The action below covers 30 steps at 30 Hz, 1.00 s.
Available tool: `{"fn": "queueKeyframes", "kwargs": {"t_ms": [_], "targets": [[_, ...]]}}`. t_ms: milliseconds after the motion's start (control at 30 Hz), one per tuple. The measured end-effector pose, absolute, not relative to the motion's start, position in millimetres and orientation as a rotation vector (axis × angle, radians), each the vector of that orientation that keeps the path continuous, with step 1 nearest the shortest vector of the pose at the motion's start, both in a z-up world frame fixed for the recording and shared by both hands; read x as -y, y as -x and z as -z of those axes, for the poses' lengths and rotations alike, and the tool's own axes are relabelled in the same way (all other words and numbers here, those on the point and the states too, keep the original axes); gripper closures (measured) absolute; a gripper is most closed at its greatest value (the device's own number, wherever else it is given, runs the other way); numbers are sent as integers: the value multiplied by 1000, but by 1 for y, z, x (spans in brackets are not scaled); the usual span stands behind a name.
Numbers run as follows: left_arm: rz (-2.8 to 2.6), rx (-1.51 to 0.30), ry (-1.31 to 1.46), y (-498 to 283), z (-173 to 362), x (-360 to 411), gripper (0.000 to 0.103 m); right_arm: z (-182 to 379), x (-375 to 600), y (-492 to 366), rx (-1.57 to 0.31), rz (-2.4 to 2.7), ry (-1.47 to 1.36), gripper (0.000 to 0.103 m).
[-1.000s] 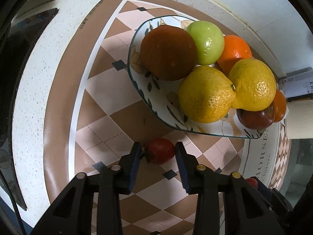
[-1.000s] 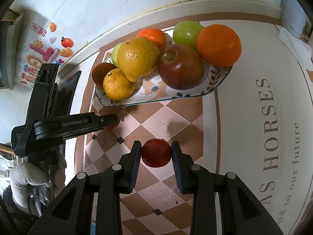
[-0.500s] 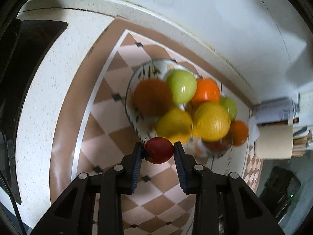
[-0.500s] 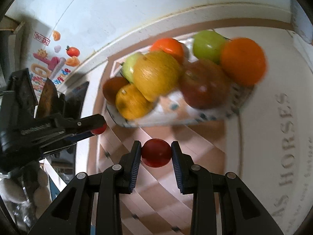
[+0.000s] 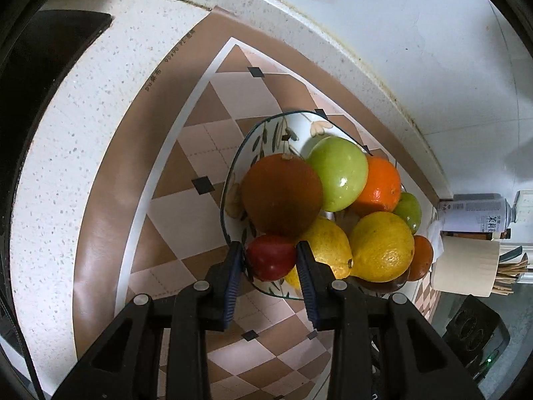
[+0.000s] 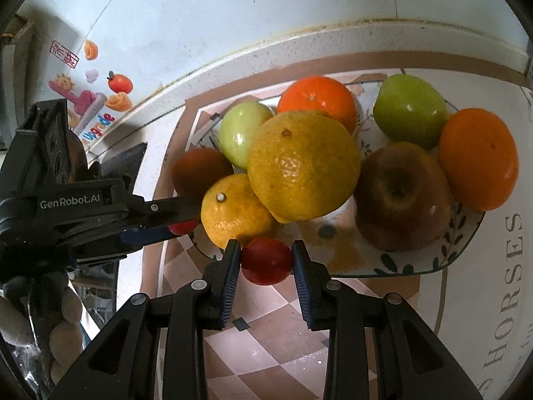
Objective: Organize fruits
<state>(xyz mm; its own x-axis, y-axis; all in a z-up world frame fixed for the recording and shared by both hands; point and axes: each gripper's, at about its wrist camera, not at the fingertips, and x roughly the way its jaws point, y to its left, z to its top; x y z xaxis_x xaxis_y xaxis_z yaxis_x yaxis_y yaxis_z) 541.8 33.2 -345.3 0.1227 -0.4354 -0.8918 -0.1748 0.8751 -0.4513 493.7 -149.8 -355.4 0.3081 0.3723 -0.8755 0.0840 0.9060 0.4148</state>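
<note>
Left gripper (image 5: 270, 261) pinches a red tomato (image 5: 271, 257) at the plate (image 5: 233, 180) rim — right gripper (image 6: 266, 260) pinches another tomato (image 6: 266, 260) (same plate, near edge).

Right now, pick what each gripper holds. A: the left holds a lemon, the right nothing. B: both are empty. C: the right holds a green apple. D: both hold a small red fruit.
D: the left gripper is shut on a small red fruit, and the right gripper clamps another small red fruit near the plate.
</note>
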Motion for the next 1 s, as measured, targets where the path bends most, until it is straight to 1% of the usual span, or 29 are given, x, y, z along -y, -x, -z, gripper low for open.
{"fn": "queueKeyframes", "kwargs": {"t_ms": [100, 133, 167, 200, 233, 333, 433, 467, 500, 533, 567, 600, 633, 667, 700, 733, 800, 1000], "targets": [[206, -1467, 520, -546, 347, -33, 73, 359, 148, -496, -1274, -207, -416, 65], [207, -1471, 516, -547, 347, -32, 71, 358, 148, -496, -1272, -211, -410, 63], [200, -1476, 503, -547, 346, -32, 69, 358, 147, -496, -1274, -214, -406, 59], [186, -1483, 479, -548, 346, -31, 63, 357, 147, -496, -1274, -215, -402, 57], [174, -1486, 453, -548, 345, -29, 61, 356, 148, -494, -1276, -216, -398, 54], [166, -1491, 426, -547, 344, -27, 61, 353, 151, -491, -1284, -220, -389, 50], [159, -1484, 387, -544, 340, -23, 61, 346, 157, -486, -1288, -218, -383, 48], [151, -1480, 363, -543, 337, -21, 60, 341, 159, -483, -1285, -212, -378, 44], [149, -1472, 342, -540, 334, -21, 55, 338, 162, -480, -1284, -200, -369, 41], [143, -1459, 315, -537, 329, -19, 44, 333, 165, -478, -1285, -179, -358, 33], [129, -1442, 279, -534, 324, -16, 39, 327, 170, -475, -1287, -149, -345, 23], [119, -1426, 249, -530, 319, -15, 33, 323, 174, -473, -1294, -121, -330, 18], [109, -1410, 213, -525, 313, -12, 29, 318, 178, -470, -1300, -85, -311, 14], [100, -1398, 181, -521, 308, -9, 25, 312, 183, -468, -1295, -64, -297, 13], [90, -1387, 154, -516, 304, -7, 18, 306, 186, -465, -1293, -35, -268, 12], [76, -1376, 130, -511, 299, -6, 10, 301, 189, -463, -1292, -9, -243, 8], [63, -1346, 98, -501, 289, -3, 7, 290, 195, -459, -1279, 12, -223, 7], [54, -1267, 52, -467, 255, 5, 5, 250, 206, -438, -1214, 28, -162, 7]]}}
